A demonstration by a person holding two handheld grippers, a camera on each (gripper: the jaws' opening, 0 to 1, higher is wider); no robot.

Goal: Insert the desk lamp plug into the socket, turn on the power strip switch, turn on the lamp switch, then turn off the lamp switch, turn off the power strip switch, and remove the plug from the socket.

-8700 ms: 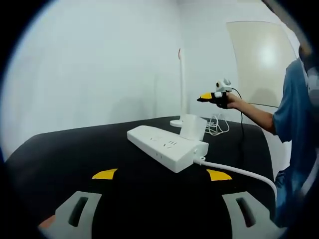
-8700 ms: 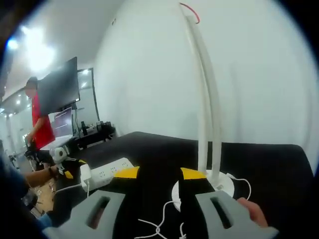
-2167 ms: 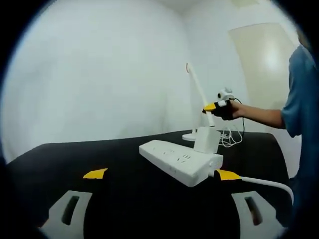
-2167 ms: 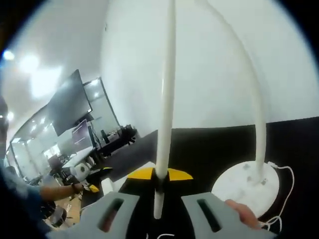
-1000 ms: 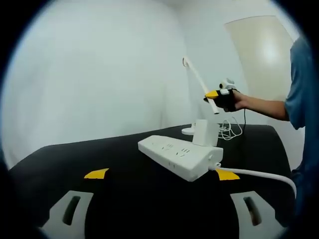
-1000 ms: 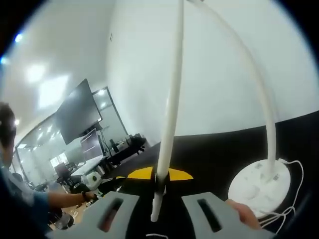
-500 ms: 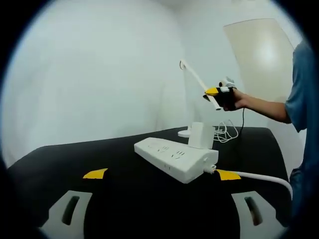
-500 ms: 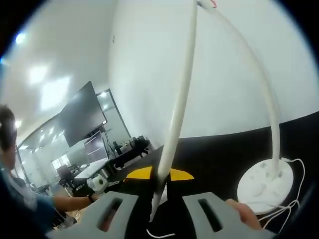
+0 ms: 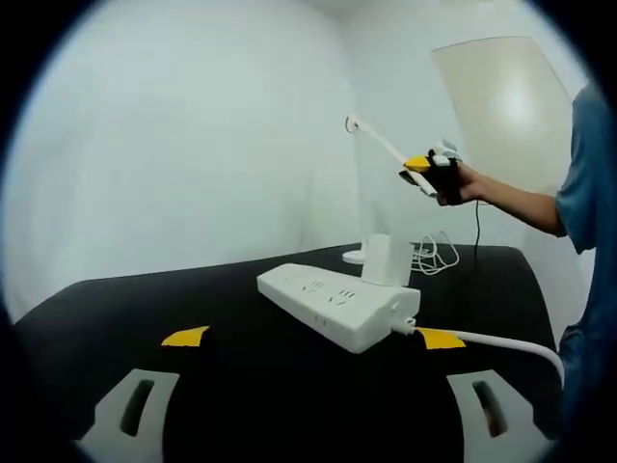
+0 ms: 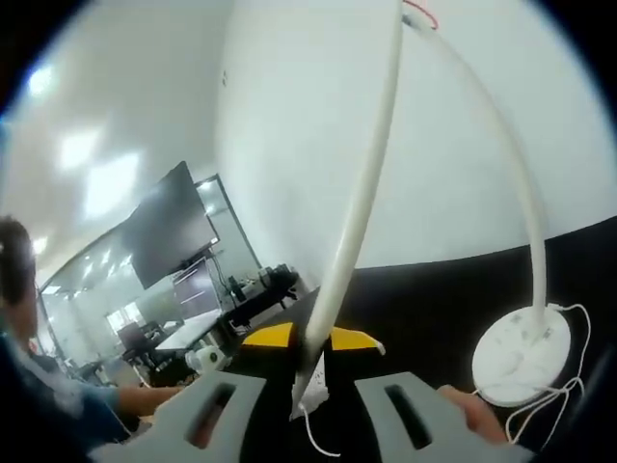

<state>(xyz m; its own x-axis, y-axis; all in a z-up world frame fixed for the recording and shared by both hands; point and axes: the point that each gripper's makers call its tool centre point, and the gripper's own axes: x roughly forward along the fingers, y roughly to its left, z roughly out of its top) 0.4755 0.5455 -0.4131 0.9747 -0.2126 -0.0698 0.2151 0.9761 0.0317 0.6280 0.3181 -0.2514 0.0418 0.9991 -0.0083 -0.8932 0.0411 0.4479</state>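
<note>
Lamp head bar (image 10: 352, 222) pinched in right claw (image 10: 310, 340), base (image 10: 528, 352) at 4 o'clock on bench (image 9: 241, 376). Plug (image 9: 388, 258) seated in strip (image 9: 333, 304), 1 o'clock of wide, idle left claw (image 9: 308, 338). Tilt slowly; base may lift.

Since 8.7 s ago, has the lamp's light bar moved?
Yes. The light bar has swung away from the lamp's upright post, and the right gripper grips it.
</note>
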